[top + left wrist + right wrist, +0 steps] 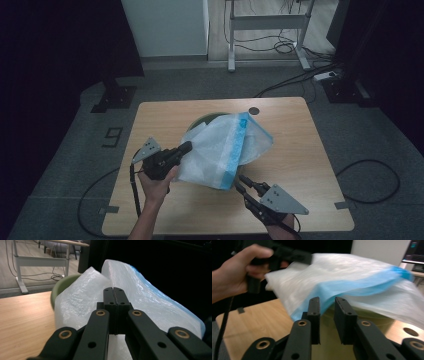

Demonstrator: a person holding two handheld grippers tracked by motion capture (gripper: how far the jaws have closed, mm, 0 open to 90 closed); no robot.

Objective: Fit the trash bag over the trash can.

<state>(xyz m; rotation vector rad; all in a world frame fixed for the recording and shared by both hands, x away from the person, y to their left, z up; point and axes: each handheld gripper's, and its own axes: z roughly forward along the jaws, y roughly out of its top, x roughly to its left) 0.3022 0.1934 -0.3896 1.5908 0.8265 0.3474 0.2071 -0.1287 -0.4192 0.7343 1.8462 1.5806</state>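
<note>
With the plastic bag pinched in the closed left gripper above the green bin, its blue hem should be taken squarely by the open right gripper just beneath.

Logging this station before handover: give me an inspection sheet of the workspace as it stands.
Surface: wooden table, round hole near far edge.
Job's things: white plastic bag with blue band draped over green bin.
Clutter: nothing seen.
Grippers: left claw shut on the bag's edge; right claw open just below the blue band.
Cables: black cable looped on floor at right.
Surroundings: grey floor, white desk frame behind.
</note>
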